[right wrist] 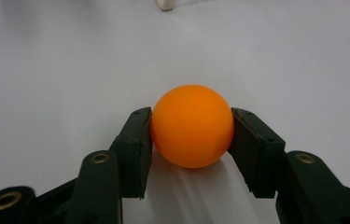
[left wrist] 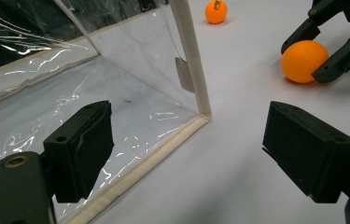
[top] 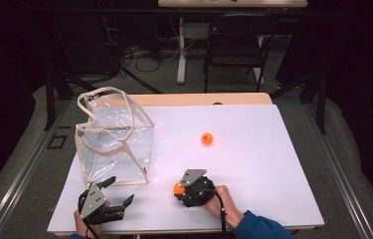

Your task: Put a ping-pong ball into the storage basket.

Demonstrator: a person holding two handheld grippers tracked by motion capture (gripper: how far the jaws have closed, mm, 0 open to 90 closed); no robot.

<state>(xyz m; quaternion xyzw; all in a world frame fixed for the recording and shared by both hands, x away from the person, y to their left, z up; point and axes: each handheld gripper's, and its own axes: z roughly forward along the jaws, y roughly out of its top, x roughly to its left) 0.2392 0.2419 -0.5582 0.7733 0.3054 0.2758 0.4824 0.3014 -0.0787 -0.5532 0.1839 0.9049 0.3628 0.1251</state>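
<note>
The right hand-held gripper (right wrist: pixel 192 135) pinches an orange ping-pong ball (right wrist: pixel 192 126) between its two pads, low on the white bench (top: pixel 253 164) near the person's edge. In the right gripper view the pads meet the ball on opposite sides at about its widest line, and the ball appears to rest on the surface. The left hand-held gripper (top: pixel 117 191) stands spread and holds nothing, just beside the near corner of the clear plastic tote bag (top: pixel 114 144); the bag's cream trim (left wrist: pixel 191 56) rises close to its left jaw.

A second orange ball (top: pixel 207 138) lies well apart, farther up the bench.

Judgement on the step in hand: likely a lift of the pinched ball toward the bag. The ball is smooth and light, so a squeeze off its middle line could squirt it out. The grip looks centred; the lift is best made straight up, without a wrist roll. The bag's walls are limp, so the left gripper may need to steady the rim. The mouth opens upward, handles (top: pixel 97 102) draped over it.
</note>
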